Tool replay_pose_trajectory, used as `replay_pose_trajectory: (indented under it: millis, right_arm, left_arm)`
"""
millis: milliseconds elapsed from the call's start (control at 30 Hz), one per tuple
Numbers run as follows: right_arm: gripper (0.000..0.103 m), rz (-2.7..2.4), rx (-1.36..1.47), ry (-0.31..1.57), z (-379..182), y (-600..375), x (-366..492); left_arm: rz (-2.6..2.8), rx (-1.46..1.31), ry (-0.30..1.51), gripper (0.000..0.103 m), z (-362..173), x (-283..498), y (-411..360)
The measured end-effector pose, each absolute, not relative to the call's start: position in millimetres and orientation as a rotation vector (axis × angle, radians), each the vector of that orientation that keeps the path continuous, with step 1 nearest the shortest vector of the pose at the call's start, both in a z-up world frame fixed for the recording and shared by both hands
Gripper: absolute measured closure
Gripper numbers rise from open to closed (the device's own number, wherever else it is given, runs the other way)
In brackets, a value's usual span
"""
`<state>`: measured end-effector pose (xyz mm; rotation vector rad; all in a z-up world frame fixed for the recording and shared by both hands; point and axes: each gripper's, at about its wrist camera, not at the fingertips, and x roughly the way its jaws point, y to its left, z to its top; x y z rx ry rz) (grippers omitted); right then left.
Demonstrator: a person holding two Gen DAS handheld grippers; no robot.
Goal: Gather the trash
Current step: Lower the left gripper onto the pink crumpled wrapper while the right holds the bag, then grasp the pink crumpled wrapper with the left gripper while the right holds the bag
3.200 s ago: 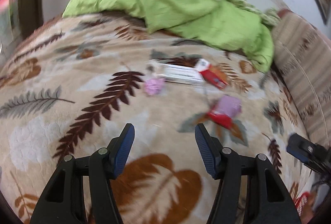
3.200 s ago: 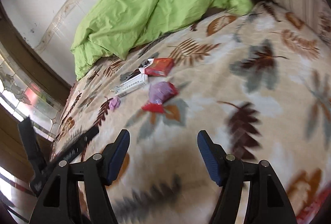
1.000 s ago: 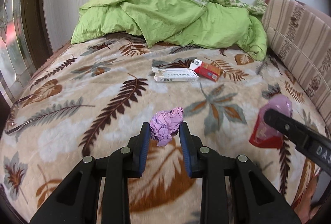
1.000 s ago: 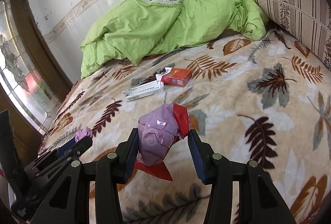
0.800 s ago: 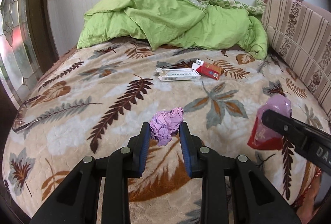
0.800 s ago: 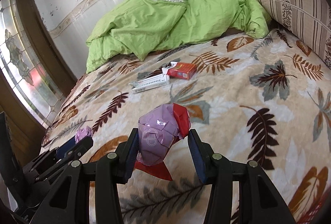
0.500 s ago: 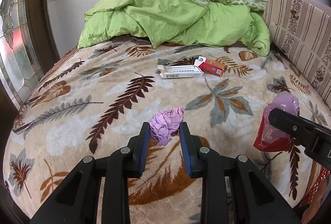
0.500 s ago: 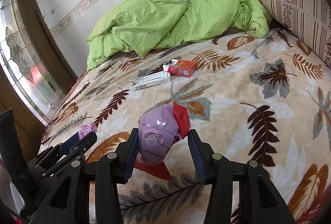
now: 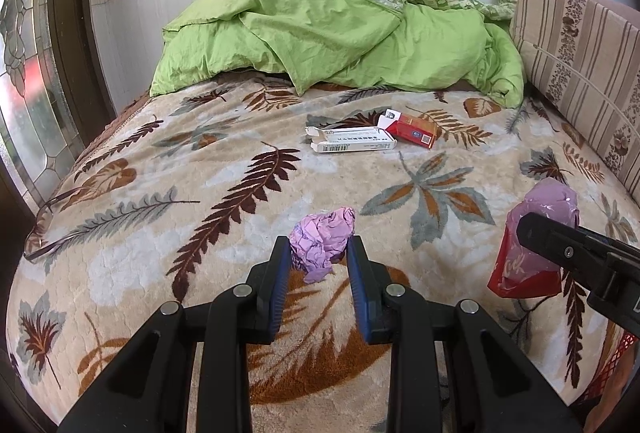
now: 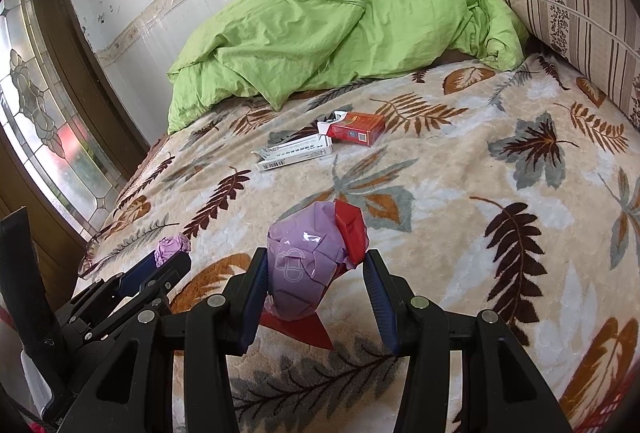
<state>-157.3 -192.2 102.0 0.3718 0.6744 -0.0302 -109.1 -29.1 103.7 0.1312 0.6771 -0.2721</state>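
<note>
Both your claws are loaded, the left gripper clamped on the crumpled purple paper and the right gripper on the purple-and-red wrapper; the white carton and red box lie touching, well ahead on the bedspread, the carton lengthwise across your reach.

The left wrist view is taken from just behind the left gripper, angled down across the leaf-patterned blanket toward the green duvet at the far wall. The right wrist view is taken likewise from behind the right gripper. The 2 boxes mid-bed are shared by both views, and each gripper is caught at the other view's edge.
</note>
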Motion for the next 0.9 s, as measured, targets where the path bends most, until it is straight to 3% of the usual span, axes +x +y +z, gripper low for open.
replay_pose_trajectory:
  millis: [900]
  right_arm:
    - [0.052,-0.033,0.370,0.672,103.3,-189.9,-155.8]
  left_arm:
    - [-0.267,0.132,0.673,0.076,103.7,-113.2,-32.2]
